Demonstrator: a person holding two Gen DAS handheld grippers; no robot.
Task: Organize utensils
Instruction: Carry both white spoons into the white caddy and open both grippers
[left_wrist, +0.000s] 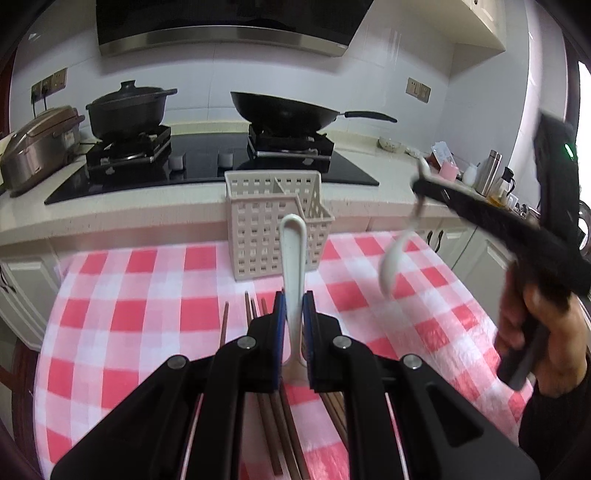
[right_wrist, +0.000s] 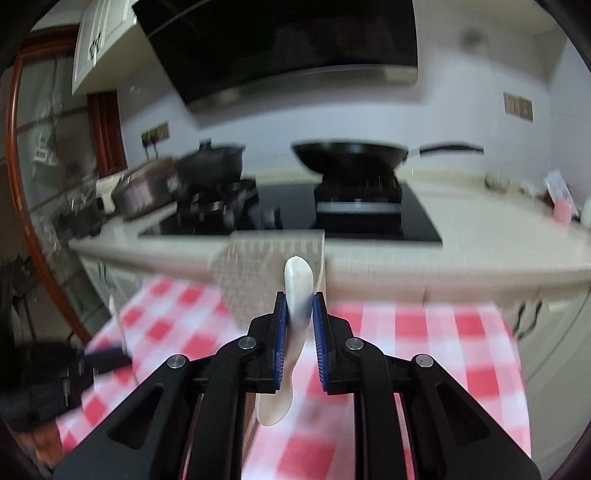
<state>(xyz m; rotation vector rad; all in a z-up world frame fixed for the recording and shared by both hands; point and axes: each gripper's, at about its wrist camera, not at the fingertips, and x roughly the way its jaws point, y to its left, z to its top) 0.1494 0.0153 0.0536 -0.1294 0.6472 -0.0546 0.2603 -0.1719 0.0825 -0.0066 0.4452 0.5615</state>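
Both grippers carry white spoons: left gripper (left_wrist: 293, 314) clamps one spoon (left_wrist: 293, 258), right gripper (right_wrist: 299, 314) another (right_wrist: 297, 291). Beige caddy (left_wrist: 273, 225) at twelve o'clock looks empty; chopsticks (left_wrist: 225, 325) lie unsorted on checked cloth (left_wrist: 147, 295).

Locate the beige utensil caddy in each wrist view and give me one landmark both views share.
Left wrist view: the beige utensil caddy stands at centre, on the far edge of the checked tablecloth, just beyond the white spoon in the left claw.
Right wrist view: the caddy is blurred, centre, slightly left, behind the spoon tip in the right claw.
Shared landmark: the black wok on the right burner.
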